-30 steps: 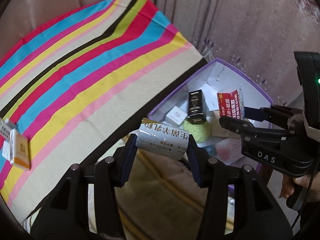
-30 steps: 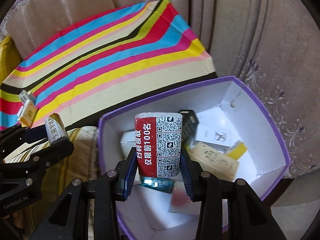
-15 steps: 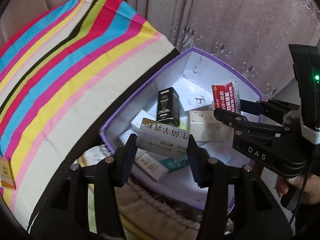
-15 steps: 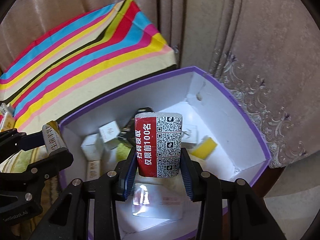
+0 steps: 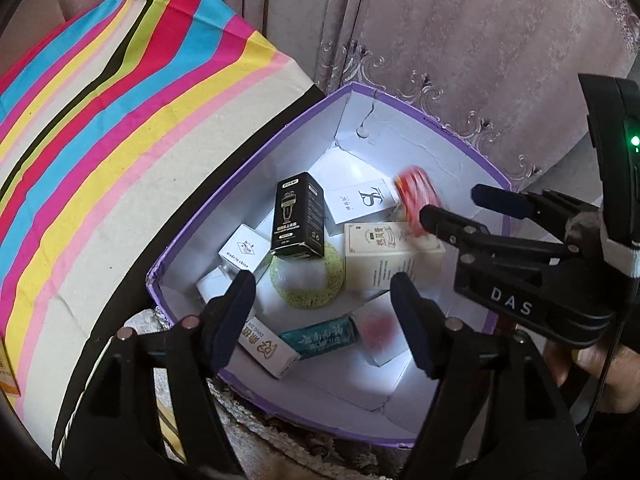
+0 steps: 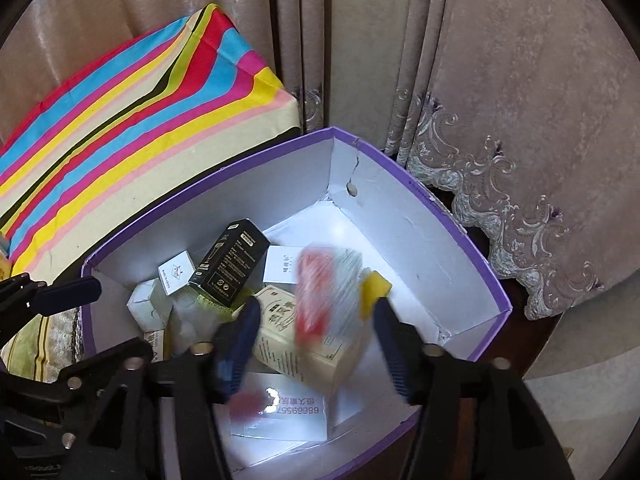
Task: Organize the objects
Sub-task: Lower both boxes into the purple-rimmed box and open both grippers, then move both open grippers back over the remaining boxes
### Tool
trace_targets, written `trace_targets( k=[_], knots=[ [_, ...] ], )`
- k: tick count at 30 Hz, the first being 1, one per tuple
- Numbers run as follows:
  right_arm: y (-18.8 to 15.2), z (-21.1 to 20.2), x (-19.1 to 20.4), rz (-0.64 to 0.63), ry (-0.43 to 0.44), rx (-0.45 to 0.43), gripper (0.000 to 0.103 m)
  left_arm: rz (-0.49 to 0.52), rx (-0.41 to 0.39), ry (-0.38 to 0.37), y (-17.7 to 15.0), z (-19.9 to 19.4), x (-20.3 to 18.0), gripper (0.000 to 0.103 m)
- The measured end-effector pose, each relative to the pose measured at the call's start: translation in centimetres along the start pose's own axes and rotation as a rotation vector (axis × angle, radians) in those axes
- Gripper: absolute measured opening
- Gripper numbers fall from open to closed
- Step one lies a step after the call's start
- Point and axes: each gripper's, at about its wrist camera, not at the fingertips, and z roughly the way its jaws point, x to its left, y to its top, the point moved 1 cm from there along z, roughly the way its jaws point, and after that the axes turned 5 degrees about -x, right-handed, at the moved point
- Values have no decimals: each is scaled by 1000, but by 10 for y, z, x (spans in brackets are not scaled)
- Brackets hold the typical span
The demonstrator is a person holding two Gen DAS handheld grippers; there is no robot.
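Observation:
A purple box with white walls [image 5: 404, 148] [image 6: 424, 240] holds several small cartons. My left gripper [image 5: 324, 320] is open and empty above the box's near side. My right gripper [image 6: 316, 336] is open; it also shows in the left wrist view [image 5: 448, 208]. The red and white QR-code box [image 6: 328, 296] is blurred, falling free between the right fingers; it shows blurred in the left wrist view [image 5: 416, 200] too. A black carton [image 5: 298, 216] [image 6: 230, 264] leans among white cartons. The white box with Chinese print that the left gripper held is not clearly identifiable.
A striped cloth [image 5: 120, 128] [image 6: 132, 120] covers the surface left of the box. An orange packet [image 5: 6, 372] lies at its left edge. Curtains [image 5: 460, 40] [image 6: 480, 80] hang behind. A fuzzy cover [image 5: 172, 420] lies under the box's near side.
Both grippers have opened. The left gripper let go of its white printed box, the right gripper let go of the red QR-code box, which is dropping into the purple box.

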Motion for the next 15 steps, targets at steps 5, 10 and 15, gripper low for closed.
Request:
trace_targets(
  k=[5,10,15],
  knots=[
    [1,-2,4,-9,5,0,67,-15,-1,-1,0,-2,4,73],
    [1,-5,10,-18,10,-4,69,-27,-9,-2,-3,-9,9,73],
    [4,-11,20,-37,21,-14,70,-48,-25,5,-8,-19,19,73]
  ],
)
